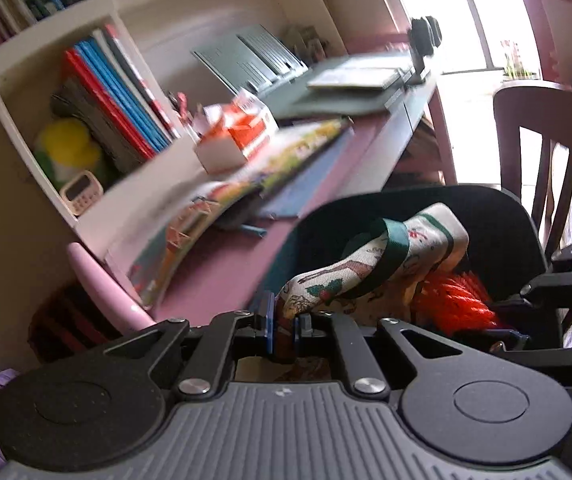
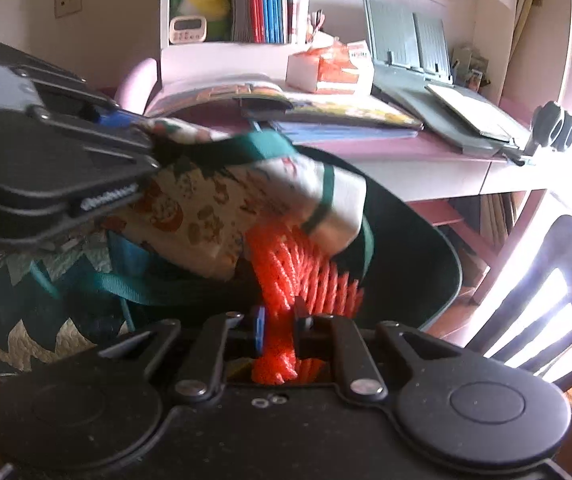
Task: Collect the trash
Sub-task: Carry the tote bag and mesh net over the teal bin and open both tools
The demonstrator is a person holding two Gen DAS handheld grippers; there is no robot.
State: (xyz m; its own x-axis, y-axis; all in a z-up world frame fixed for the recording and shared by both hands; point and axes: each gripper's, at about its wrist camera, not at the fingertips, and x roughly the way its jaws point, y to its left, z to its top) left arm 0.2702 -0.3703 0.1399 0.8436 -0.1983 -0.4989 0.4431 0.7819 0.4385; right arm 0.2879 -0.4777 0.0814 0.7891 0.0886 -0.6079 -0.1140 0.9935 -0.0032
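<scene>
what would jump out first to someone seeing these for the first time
The bright orange netting, pinched in the right claw low in the middle of the right wrist view. Next, the printed bag with green straps, its edge clamped in the left claw and hanging open above the netting. Behind both, a cluttered pink desk with a big picture book.

My left wrist camera sits low behind its fingers, tilted, facing the pink desk (image 1: 222, 272) and bookshelf (image 1: 46, 60) from close by. My right wrist camera looks level at the same desk (image 2: 425, 148) from slightly farther. Both share the printed bag (image 1: 365, 264) (image 2: 214, 208) and orange bundle (image 1: 457, 300) (image 2: 297, 268).
</scene>
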